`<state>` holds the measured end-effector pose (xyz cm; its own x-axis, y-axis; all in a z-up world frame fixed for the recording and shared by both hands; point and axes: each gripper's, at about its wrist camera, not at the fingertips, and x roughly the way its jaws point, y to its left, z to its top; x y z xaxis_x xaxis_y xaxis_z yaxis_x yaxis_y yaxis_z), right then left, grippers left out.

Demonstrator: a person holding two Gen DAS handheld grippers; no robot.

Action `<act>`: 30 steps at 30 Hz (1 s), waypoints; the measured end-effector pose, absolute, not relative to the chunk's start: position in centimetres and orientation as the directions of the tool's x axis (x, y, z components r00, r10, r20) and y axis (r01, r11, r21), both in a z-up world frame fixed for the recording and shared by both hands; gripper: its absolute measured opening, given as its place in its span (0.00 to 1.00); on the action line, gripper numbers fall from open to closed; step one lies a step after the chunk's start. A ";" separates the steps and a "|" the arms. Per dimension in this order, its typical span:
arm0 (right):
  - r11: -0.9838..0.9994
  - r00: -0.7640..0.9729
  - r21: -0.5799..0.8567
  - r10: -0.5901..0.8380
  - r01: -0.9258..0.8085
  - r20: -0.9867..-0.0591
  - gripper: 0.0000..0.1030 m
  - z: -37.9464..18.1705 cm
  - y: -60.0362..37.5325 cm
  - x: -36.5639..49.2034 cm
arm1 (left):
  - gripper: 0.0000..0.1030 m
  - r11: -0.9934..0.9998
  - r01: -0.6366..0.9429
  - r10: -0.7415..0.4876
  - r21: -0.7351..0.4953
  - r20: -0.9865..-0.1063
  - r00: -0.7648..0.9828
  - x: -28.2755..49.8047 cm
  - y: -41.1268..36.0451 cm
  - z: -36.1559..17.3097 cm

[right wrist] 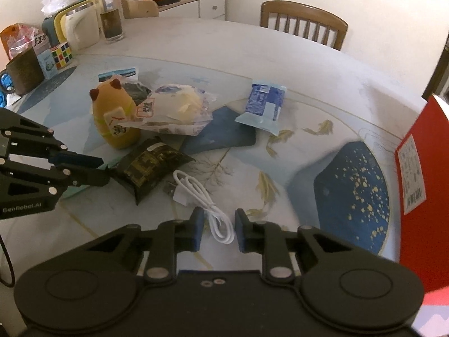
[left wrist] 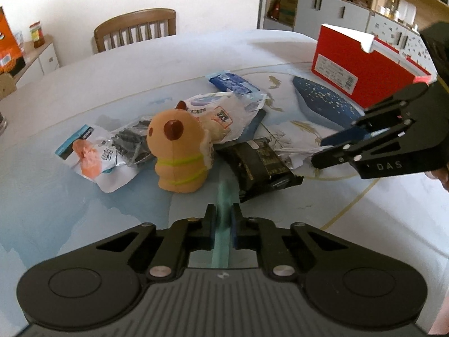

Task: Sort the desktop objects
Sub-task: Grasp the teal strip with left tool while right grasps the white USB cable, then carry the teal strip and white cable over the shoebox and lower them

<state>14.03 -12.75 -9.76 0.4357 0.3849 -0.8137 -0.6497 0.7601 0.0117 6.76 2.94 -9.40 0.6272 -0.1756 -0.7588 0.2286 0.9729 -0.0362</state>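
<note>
**Two Grippers Close In on a Cluttered Table**

As sorting gets under way, the left gripper (left wrist: 223, 224) pinches a thin teal strip (left wrist: 224, 193) lying flat on the table (left wrist: 84, 84), just beside a black snack pouch (left wrist: 261, 165). The strip looks light and limp, best taken at its near end. The right gripper (right wrist: 216, 229), tilted steeply downward, stands partly closed around a coiled white cable (right wrist: 207, 205), its pads not yet pressing the loops; soft and springy, the cable likely wants a hold across the bundled middle. A plush toy (left wrist: 176, 151), snack bags and a red box (left wrist: 362, 67) wait behind.
</note>
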 end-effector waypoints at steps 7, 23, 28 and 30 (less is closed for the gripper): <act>0.782 0.430 0.051 0.394 -0.621 -0.813 0.14 -9.4 -13.9 13.8 | 0.09 0.979 0.182 -0.183 -0.087 -0.765 0.618 6.5 3.9 -9.3; 0.806 0.443 0.088 0.409 -0.586 -0.798 0.13 -7.8 -15.6 12.2 | 0.09 0.978 0.148 -0.208 -0.147 -0.745 0.634 4.7 4.8 -7.1; 0.814 0.455 0.095 0.412 -0.573 -0.789 0.13 -6.9 -16.3 11.8 | 0.09 0.976 0.141 -0.217 -0.165 -0.744 0.632 4.1 4.8 -6.6; 0.817 0.461 0.100 0.416 -0.568 -0.784 0.13 -6.4 -16.7 11.6 | 0.09 0.975 0.146 -0.223 -0.169 -0.741 0.634 3.7 4.6 -6.2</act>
<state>11.56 -16.70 -6.40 0.4606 0.4161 -0.7841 -0.5683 0.8167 0.0996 3.75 4.65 -6.21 0.6335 -0.2233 -0.7408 0.1461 0.9748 -0.1688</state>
